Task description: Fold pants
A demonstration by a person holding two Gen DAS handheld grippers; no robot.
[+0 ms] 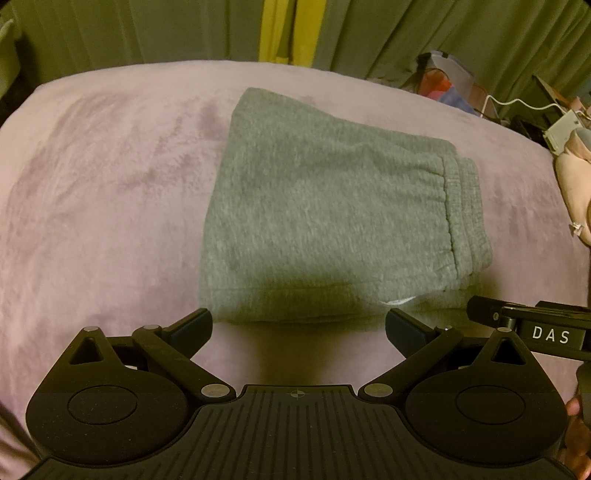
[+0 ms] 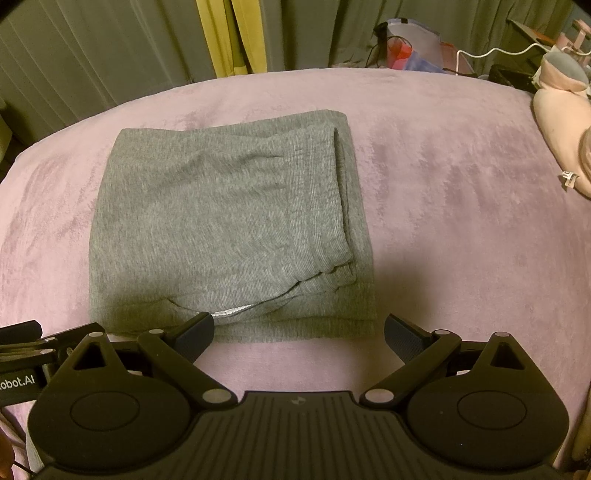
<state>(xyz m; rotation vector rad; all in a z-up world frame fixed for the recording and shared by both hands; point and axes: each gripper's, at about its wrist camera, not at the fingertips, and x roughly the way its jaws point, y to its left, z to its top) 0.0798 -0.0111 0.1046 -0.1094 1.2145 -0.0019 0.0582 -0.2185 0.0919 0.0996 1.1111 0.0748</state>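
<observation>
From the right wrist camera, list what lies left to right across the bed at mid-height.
Bare pink blanket → folded grey pants, elastic waistband at their right edge → bare blanket again → pink plush toy at the far right.

Pants point(image 2: 221, 221): grey knit cloth, matt, ribbed waistband. Blanket point(image 2: 461, 203) on bed: pink plush fleece, soft nap with brush marks. Left gripper point(image 1: 297, 328), right gripper point(image 2: 299, 330): matt black plastic, ridged base, shiny metal pins. Curtains point(image 1: 166, 29): matt pleated cloth.
</observation>
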